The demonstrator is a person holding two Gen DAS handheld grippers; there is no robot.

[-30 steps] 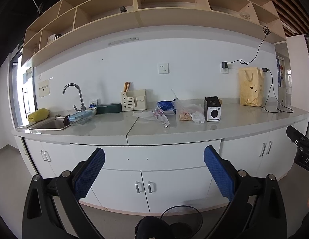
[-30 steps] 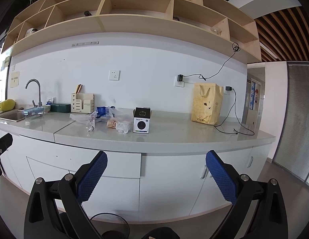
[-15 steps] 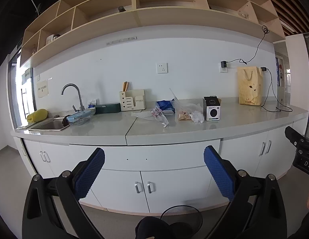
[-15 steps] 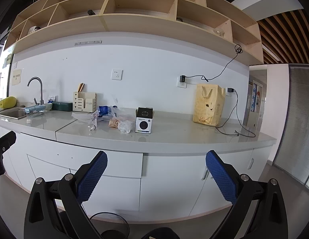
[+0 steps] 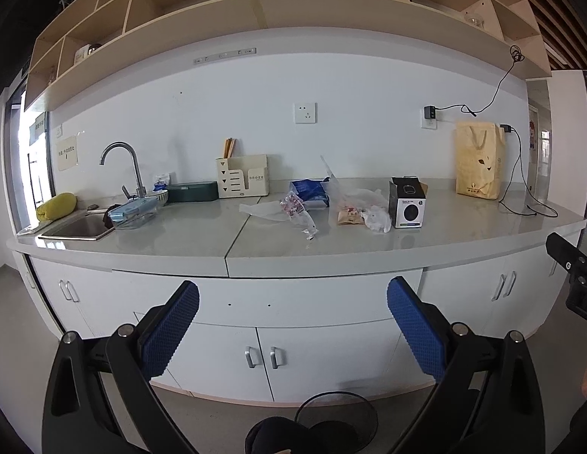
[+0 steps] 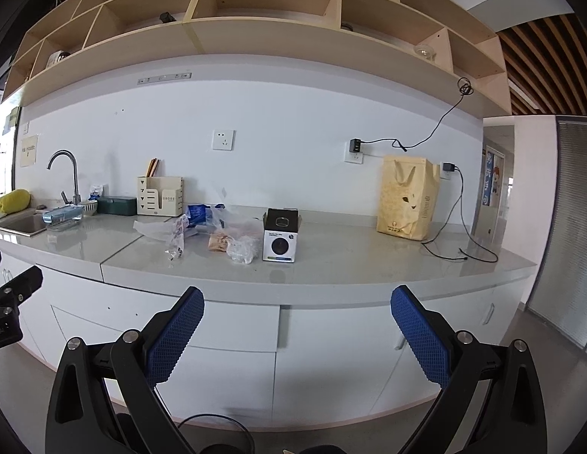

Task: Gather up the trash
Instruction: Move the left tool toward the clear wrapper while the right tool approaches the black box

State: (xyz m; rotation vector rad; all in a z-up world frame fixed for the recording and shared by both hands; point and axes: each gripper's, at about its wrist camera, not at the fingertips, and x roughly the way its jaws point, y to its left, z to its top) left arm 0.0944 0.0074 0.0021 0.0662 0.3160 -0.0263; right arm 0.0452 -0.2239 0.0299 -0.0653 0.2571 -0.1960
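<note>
Trash lies mid-counter: a clear plastic wrapper, a blue packet, a brown snack bag, a crumpled clear bag and an open black-and-white box. The same pile shows in the right wrist view: the wrapper, snack bag and box. My left gripper and right gripper are both open and empty, held well short of the counter, in front of the white cabinets. A round black bin rim sits on the floor below.
A sink with a tap, a clear food container and a yellow cloth are at left. A cream utensil holder and a green box stand by the wall. A yellow paper bag and a charger cable are at right.
Both grippers have come a little closer to the counter and risen slightly. Both stay open and empty.
</note>
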